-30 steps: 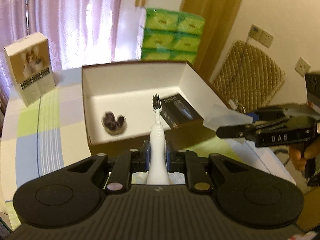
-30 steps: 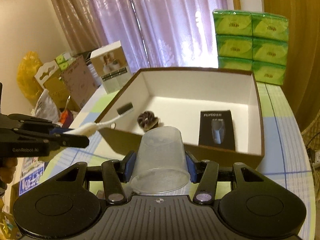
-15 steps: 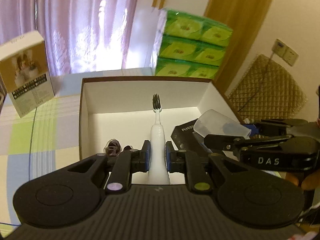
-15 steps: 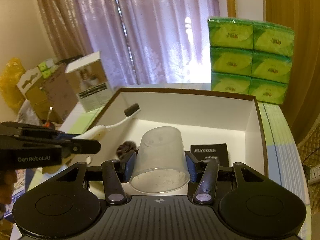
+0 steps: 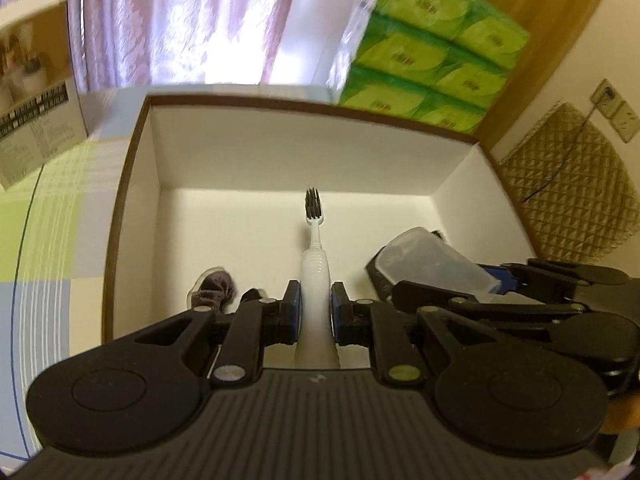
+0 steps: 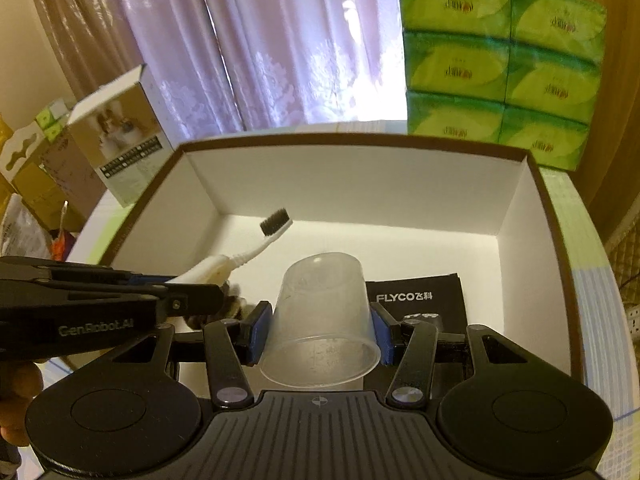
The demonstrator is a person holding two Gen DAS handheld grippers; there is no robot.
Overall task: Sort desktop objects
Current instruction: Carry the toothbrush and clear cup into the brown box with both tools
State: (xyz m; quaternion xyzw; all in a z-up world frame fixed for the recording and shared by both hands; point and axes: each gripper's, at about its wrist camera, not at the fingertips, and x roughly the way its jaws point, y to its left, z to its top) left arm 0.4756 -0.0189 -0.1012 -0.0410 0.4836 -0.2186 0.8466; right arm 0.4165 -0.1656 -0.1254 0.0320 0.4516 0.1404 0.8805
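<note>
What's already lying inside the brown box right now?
On the floor of the brown box lie a black FLYCO booklet and a dark hair scrunchie. The held cup and toothbrush hover above, hiding part of each.

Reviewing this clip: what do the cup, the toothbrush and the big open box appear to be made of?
Translucent frosted cup: probably thin plastic, since the black booklet shows dimly through its wall. White toothbrush with dark bristles: apparently smooth moulded plastic, with a ribbed neck. Large open box, white inside with a brown rim: likely matte cardboard, given its flat folded walls.
</note>
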